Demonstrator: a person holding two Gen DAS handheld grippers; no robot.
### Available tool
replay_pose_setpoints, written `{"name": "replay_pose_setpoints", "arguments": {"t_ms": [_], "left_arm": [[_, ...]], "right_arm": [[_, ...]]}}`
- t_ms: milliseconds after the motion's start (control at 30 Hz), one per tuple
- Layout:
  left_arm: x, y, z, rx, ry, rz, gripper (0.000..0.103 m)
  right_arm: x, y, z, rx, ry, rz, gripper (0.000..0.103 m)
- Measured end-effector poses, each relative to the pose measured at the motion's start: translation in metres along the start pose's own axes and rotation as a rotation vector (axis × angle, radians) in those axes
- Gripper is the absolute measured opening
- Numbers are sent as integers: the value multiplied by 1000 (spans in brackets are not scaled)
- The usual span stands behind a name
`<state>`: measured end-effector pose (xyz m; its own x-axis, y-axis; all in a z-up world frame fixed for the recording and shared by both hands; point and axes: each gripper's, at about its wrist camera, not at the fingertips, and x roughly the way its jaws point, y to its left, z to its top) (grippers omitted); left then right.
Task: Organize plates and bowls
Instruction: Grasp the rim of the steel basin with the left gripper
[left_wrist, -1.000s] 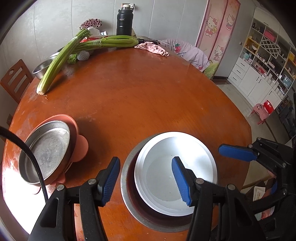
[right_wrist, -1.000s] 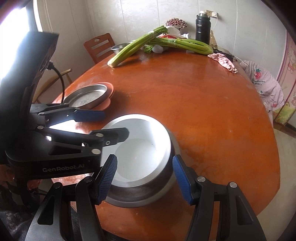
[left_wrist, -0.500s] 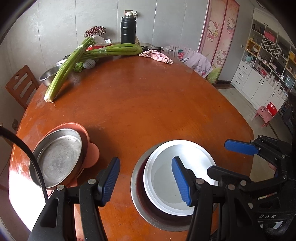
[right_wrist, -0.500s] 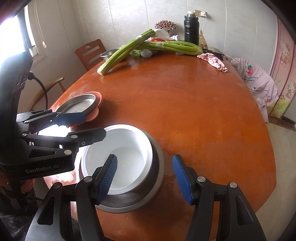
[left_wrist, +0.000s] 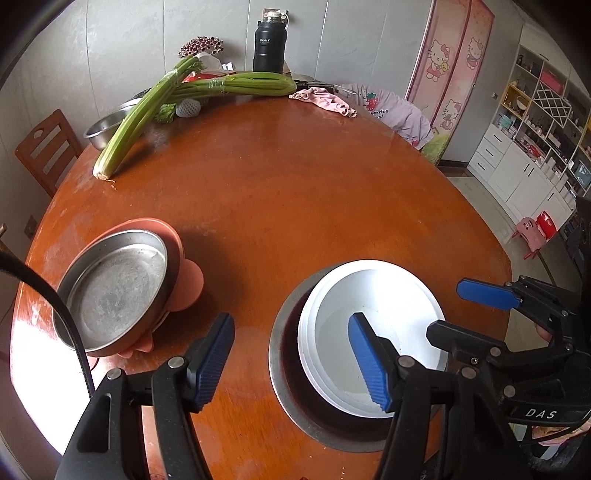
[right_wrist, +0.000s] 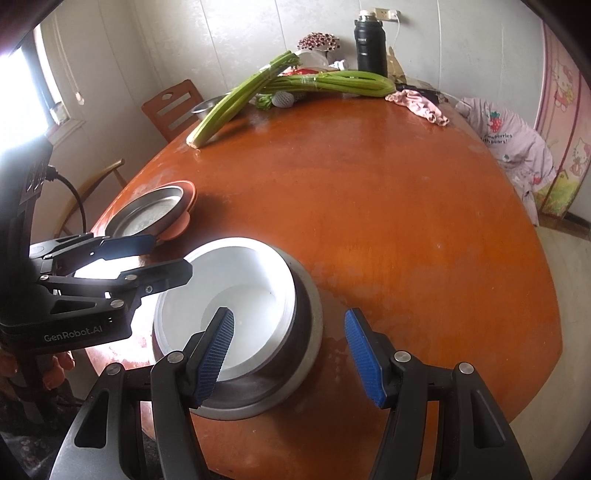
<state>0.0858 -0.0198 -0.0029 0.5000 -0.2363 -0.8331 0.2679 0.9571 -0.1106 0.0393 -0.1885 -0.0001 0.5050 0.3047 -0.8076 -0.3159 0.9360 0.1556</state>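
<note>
A white bowl (left_wrist: 373, 325) (right_wrist: 236, 291) sits nested in a steel bowl (left_wrist: 282, 373) (right_wrist: 306, 332) near the table's front edge. To its left a steel plate (left_wrist: 110, 291) (right_wrist: 147, 214) rests on a pink plate (left_wrist: 190, 280) (right_wrist: 190, 195). My left gripper (left_wrist: 291, 363) (right_wrist: 155, 258) hovers over the steel bowl's left rim, its jaws opening and pressing on nothing. My right gripper (right_wrist: 290, 360) (left_wrist: 472, 317) straddles the bowls' right rim, one finger over the white bowl, the other outside the steel wall, with neither pad touching.
On the round orange table (left_wrist: 295, 184), at the far side, lie celery stalks (left_wrist: 147, 107), a black flask (left_wrist: 269, 48), a pink cloth (left_wrist: 325, 101) and a steel basin (left_wrist: 107, 127). A wooden chair (left_wrist: 44, 151) stands at the left.
The left gripper's jaws have spread slightly. The right gripper has shifted so the nested bowls sit further left between its fingers. Bowls and plates have not moved.
</note>
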Motion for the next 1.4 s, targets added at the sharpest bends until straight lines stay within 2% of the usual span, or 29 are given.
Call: {"name": "replay_pose_setpoints", "arguments": {"t_ms": [233,333,733,867,1400], "left_arm": [[8,6,-4,-32,25,-17,68],[13,11,-7,-67,48,-59,70],[25,9,-13,-50,85,-7,71],[29,8,-14,-54,94,-10,74],[44,4,-19,-41,138,-27,75]], "right_arm": [[8,-4,-5,26,30,14,66],[12,-3,-7,28,45,24,66],[18,-1,-11,36,72,53,70],[20,0,-12,35,84,68,70],[29,6,-16,24,115,117,70]]}}
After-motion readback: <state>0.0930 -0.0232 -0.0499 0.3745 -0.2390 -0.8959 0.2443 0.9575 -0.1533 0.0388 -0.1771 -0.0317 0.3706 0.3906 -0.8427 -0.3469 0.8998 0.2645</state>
